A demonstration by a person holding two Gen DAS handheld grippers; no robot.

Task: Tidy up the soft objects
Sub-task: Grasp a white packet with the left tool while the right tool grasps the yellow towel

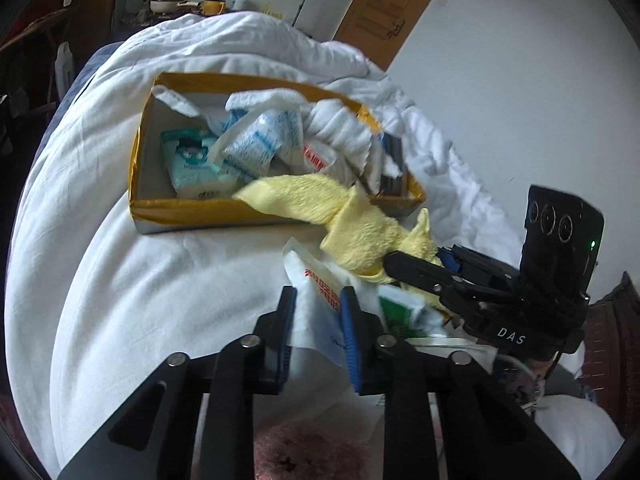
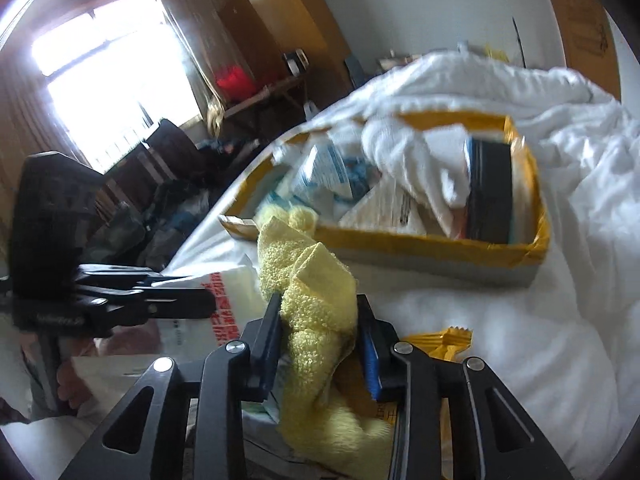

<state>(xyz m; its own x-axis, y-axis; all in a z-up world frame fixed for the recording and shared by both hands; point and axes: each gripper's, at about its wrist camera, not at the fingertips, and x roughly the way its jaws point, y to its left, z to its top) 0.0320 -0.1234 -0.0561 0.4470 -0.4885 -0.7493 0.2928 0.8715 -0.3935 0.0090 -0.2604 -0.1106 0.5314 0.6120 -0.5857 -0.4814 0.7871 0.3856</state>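
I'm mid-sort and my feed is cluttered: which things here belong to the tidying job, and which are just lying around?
Part of the job:
- fluffy yellow cloth, clamped in the right tool
- white plastic bag with red print, between the left tool's fingers
- yellow-rimmed cardboard box holding white towels and tissue packs

Lying about:
- rumpled white duvet
- crinkled yellow wrapper
- wooden door

Bed [image 1: 120,280] w/ box [image 1: 208,208] (pkts [image 1: 316,296] beside)

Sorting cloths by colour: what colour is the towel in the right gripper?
Pale yellow. The towel, clamped in the right gripper, shows best in the right wrist view.
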